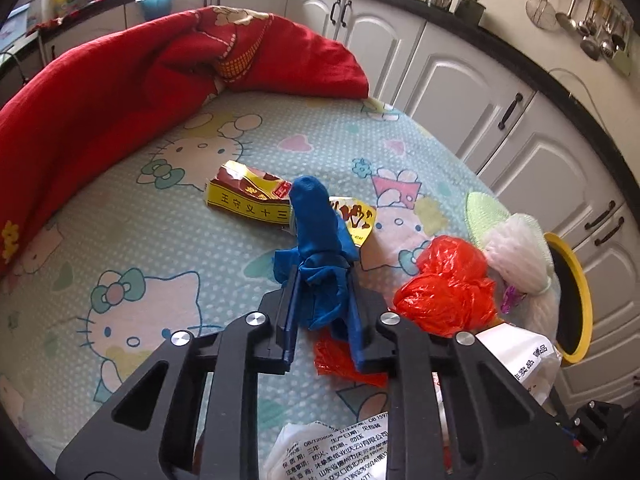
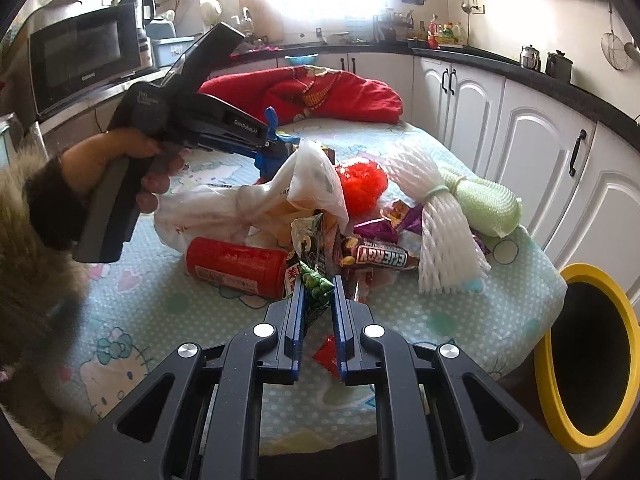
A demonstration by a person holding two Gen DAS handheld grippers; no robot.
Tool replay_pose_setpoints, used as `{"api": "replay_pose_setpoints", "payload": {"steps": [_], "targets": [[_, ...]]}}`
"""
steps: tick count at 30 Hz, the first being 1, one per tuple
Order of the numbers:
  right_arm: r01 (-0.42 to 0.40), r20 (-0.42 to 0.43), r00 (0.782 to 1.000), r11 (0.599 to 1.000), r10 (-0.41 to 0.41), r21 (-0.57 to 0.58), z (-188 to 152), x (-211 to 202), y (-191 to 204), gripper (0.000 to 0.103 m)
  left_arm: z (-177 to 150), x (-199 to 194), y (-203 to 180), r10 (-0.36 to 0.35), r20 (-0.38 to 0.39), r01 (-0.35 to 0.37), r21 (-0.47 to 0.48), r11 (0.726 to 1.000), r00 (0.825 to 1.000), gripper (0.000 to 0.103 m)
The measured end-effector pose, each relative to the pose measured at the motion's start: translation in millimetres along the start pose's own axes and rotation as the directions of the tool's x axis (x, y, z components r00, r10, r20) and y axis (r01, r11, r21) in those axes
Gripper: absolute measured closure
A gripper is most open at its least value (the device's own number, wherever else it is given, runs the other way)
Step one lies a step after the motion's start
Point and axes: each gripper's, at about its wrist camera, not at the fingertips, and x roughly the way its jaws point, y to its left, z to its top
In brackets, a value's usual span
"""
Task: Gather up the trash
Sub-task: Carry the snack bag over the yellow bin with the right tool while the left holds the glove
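Left wrist view: the surface (image 1: 168, 240), draped in a pale cartoon-cat cloth, fills most of the frame, with a red blanket (image 1: 100, 92) heaped along its far left edge and white cabinets (image 1: 460, 92) behind. At the surface's right edge stands the yellow-rimmed bin (image 1: 576, 300), its dark mouth facing you. Your left hand-held gripper (image 1: 320, 292) is clamped on a crumpled blue glove (image 1: 316, 232), whose free finger sticks up above the pads. Just beyond the glove lies a flattened yellow-and-red carton (image 1: 248, 196). To the right sits a crumpled red plastic bag (image 1: 448, 288), touching a bundle of white foam netting (image 1: 516, 256).

Right wrist view: the same surface (image 2: 168, 304) carries the trash pile in the middle, with the bin (image 2: 592, 360) at the right edge. Your left hand (image 2: 120, 160) grips the left tool's handle at upper left. A knotted white plastic bag (image 2: 240, 204) lies beside a red can (image 2: 240, 264) resting on its side. The white foam netting (image 2: 436, 216) and a green foam sleeve (image 2: 488, 204) lie to the right, with a brown energy-bar wrapper (image 2: 380, 258) between can and netting. Your right hand-held gripper (image 2: 316, 292) is narrowed onto a green snack packet (image 2: 318, 284), pinched at its corner.
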Motion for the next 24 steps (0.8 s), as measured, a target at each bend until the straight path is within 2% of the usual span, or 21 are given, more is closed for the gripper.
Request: {"api": "replay_pose_setpoints", "payload": {"steps": [7, 13, 24], "targets": [[0.002, 0.042, 0.999, 1.000, -0.002, 0.002, 7, -15, -4, 0.091, -1, -34, -2, -0.013, 0.083, 0.014, -0.009, 1.000, 0.996, 0.091], [0.027, 0.077, 0.997, 0.999, -0.029, 0.030, 12, -29, -17, 0.091, -4, -61, -24, -0.043, 0.147, 0.039, 0.029, 0.999, 0.988, 0.091], [0.117, 0.118, 0.985, 0.988, -0.129, 0.101, 11, -59, -60, 0.091, -15, -68, -87, -0.125, 0.171, 0.103, 0.136, 0.985, 0.977, 0.091]]}}
